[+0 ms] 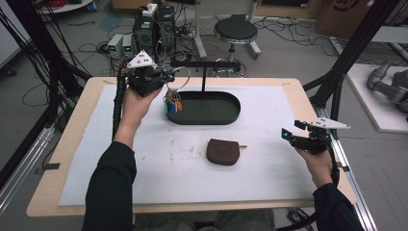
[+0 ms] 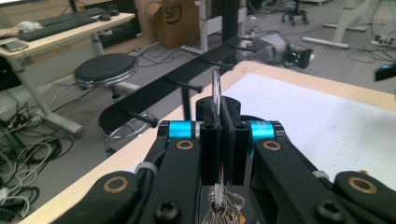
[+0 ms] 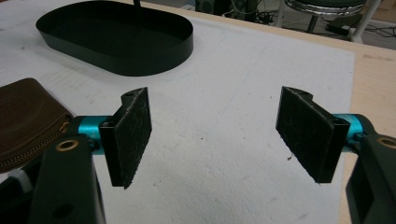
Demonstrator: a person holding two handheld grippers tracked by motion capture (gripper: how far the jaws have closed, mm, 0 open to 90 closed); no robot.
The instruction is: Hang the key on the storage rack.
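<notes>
My left gripper (image 1: 166, 77) is raised over the left end of the black oval tray (image 1: 226, 118), shut on a metal key ring (image 1: 182, 77). A bunch of keys with coloured tags (image 1: 172, 103) hangs from the ring. In the left gripper view the ring (image 2: 216, 91) stands pinched between the closed pads of my left gripper (image 2: 219, 116), with the black peg bar (image 2: 187, 74) of the tray's stand just ahead. My right gripper (image 1: 288, 136) rests at the table's right side, open and empty. Its pads (image 3: 133, 135) stand wide apart over the white mat.
A brown zip pouch (image 1: 223, 151) lies on the white mat (image 1: 269, 173) in front of the tray, and shows at the left in the right gripper view (image 3: 23, 121). The stand's post (image 1: 203, 79) and bar (image 1: 204, 63) rise behind the tray. A stool (image 1: 235, 31) stands beyond the table.
</notes>
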